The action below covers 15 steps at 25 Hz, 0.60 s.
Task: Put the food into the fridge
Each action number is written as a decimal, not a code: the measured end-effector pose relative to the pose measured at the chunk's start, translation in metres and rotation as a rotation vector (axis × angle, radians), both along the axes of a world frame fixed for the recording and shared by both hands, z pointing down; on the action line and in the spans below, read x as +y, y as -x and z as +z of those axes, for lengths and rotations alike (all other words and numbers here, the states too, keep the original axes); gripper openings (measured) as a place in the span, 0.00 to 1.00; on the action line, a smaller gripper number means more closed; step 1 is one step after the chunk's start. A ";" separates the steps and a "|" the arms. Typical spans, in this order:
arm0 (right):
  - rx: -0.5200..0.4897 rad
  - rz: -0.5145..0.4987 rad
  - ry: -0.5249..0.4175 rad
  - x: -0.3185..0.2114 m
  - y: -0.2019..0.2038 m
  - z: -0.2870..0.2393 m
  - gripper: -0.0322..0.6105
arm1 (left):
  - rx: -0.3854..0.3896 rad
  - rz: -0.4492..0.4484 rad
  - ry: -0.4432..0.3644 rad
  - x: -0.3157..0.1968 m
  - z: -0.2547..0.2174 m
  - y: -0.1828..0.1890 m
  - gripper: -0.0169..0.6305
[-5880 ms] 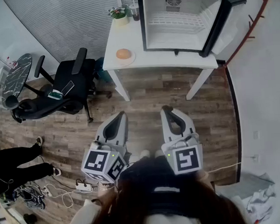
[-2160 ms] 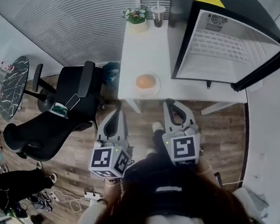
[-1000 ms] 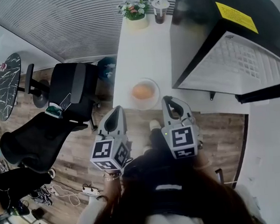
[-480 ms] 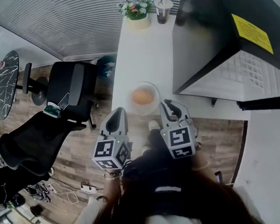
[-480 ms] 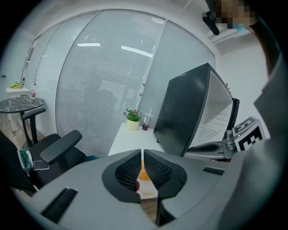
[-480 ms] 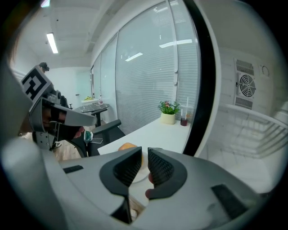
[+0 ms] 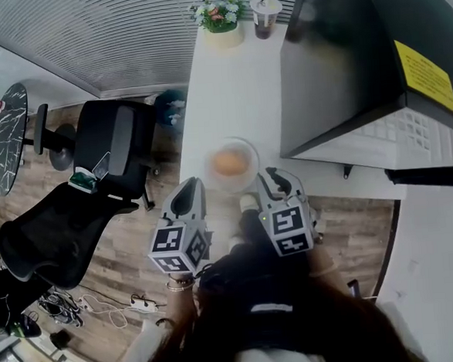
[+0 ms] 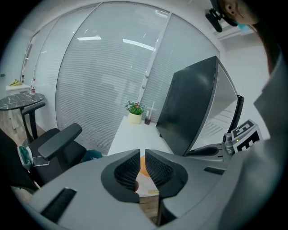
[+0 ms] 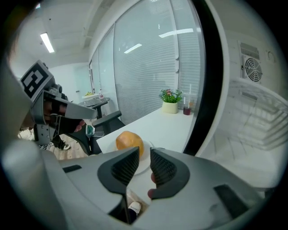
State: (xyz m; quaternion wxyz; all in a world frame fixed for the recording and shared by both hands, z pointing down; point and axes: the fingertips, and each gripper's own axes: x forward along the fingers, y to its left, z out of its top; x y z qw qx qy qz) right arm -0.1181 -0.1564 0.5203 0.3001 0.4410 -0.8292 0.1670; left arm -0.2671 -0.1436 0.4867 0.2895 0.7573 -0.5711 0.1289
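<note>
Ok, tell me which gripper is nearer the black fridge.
Right. The right gripper is just before the black fridge's corner; the left gripper is beyond the white plate. Both have just been opening, empty.

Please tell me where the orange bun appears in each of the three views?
Head view: the bun lies in the middle of the picture.
Left gripper view: only an orange sliver, low centre, between the jaws.
Right gripper view: left of centre, just above the jaws.
Shared landmark: the potted plant.
</note>
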 end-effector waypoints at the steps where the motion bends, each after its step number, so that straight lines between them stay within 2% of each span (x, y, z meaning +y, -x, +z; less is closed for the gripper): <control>1: -0.001 0.002 0.012 0.000 0.000 0.004 0.18 | 0.002 0.000 0.009 -0.001 0.003 0.000 0.08; 14: 0.008 -0.008 0.142 -0.003 0.000 0.042 0.18 | -0.010 0.009 0.081 -0.015 0.041 0.005 0.11; 15: 0.008 -0.013 0.155 -0.002 0.001 0.045 0.20 | -0.010 0.008 0.090 -0.015 0.044 0.006 0.11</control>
